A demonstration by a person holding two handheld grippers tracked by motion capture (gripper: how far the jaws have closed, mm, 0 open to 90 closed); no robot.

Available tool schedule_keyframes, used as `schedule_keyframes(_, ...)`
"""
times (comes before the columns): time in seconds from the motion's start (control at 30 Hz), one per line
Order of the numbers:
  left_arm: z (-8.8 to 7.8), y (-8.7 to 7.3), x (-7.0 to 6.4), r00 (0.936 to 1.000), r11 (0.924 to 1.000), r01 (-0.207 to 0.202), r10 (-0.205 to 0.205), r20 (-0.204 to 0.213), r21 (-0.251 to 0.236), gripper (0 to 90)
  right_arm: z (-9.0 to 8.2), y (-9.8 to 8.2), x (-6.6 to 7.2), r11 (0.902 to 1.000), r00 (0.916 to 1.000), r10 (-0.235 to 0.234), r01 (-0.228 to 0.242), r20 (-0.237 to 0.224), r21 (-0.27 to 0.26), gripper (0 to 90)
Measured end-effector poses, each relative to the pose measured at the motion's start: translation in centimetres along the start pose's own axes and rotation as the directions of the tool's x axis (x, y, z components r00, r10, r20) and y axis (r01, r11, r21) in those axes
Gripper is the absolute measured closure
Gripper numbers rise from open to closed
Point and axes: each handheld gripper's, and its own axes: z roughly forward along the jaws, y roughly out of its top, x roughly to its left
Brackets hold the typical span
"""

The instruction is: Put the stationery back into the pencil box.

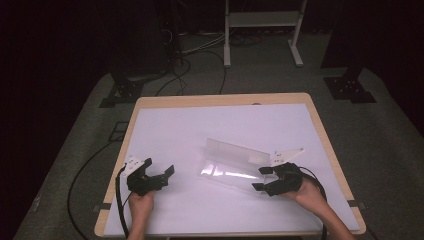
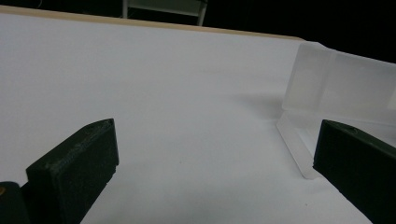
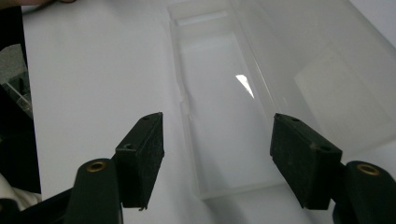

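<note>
A clear plastic box (image 1: 227, 162) lies open in the middle of the white table (image 1: 220, 100), its lid standing up along the far side. My right gripper (image 1: 261, 179) is at the box's right end, open, with nothing pressed between its pads. In the right gripper view the box's shallow tray (image 3: 224, 107) lies just ahead of the right gripper (image 3: 217, 128), between its two spread jaws, and the lid rises at the right. My left gripper (image 1: 159, 167) rests open to the left of the box, apart from it. The left gripper view has the left gripper (image 2: 215, 135) facing the box's end (image 2: 341, 84).
The table has a wooden rim and a white top. A white metal rack (image 1: 260, 30) stands on the floor behind it, with cables (image 1: 200, 55) and black stand bases (image 1: 350, 85) on the grey carpet. A black cable (image 1: 119, 200) trails from the left gripper.
</note>
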Motion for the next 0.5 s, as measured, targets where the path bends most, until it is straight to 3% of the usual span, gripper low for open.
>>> schedule_keyframes(0.5, 0.1, 0.0, -0.2, 0.9999, 0.9999, -0.015, 0.015, -0.005, 0.009, 0.0, -2.6, -2.0, -0.8, 0.9988, 0.9979, 0.042, -0.041, 0.049, -0.028, 35.6)
